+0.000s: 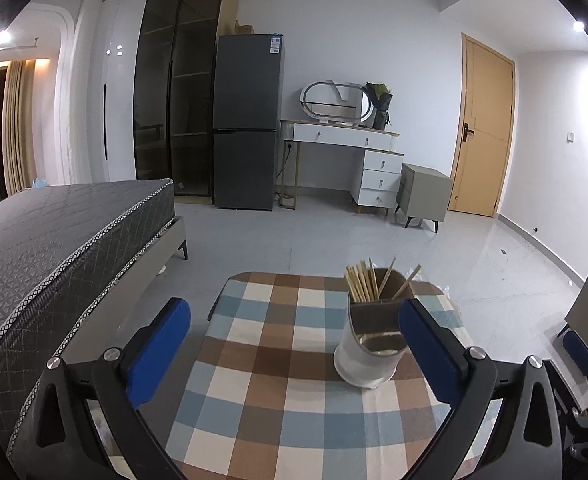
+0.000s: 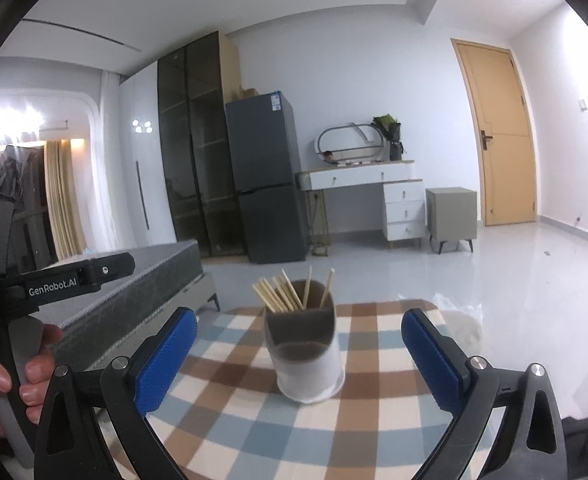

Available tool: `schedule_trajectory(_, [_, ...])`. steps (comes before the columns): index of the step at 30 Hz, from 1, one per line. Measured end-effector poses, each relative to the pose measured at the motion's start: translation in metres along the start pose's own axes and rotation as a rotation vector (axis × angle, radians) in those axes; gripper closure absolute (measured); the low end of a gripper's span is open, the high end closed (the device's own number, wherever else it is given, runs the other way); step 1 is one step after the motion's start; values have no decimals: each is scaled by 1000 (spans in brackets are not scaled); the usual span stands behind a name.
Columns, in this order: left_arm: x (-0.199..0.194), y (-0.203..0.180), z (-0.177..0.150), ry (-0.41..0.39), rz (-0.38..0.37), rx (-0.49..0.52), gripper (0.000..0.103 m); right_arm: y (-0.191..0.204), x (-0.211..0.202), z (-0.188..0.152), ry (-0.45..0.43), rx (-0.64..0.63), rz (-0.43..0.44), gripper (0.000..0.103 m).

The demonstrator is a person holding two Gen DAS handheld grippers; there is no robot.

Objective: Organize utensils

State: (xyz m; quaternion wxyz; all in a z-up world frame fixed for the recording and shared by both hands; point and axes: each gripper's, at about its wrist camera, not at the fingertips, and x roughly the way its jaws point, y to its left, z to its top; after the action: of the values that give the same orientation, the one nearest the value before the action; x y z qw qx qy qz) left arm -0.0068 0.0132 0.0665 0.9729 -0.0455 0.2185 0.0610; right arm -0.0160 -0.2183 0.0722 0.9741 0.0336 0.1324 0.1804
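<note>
Plainly, your right tool (image 2: 298,354) and left tool (image 1: 294,354) both gaped empty; the white holder (image 2: 308,354) of upright chopsticks (image 2: 284,294) stood on the checked tabletop (image 2: 230,432), centred ahead of the right, off toward the left tool's right finger.

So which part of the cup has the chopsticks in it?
The back compartment of the white holder, farthest from the tongs, holds all the chopsticks. The front compartment, nearer the tongs, looks empty.
</note>
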Motion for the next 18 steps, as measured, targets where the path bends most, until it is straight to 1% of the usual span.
schedule_trajectory(4, [2,-4,-15,-7,9,19,2,-4,-1,-8,16,17,-2,0])
schedule_trajectory(7, [11,-6,-28,16,14,22,2,-6,1,-15,43,23,-13,0])
schedule_trajectory(10, [16,-8,-33,28,16,40,2,-5,7,-23,90,20,-31,0])
schedule_trajectory(14, [20,-7,-41,41,10,53,2,-3,12,-32,130,25,-41,0])
schedule_trajectory(18, [25,-8,-46,76,11,57,2,0,12,-34,134,-5,-46,0])
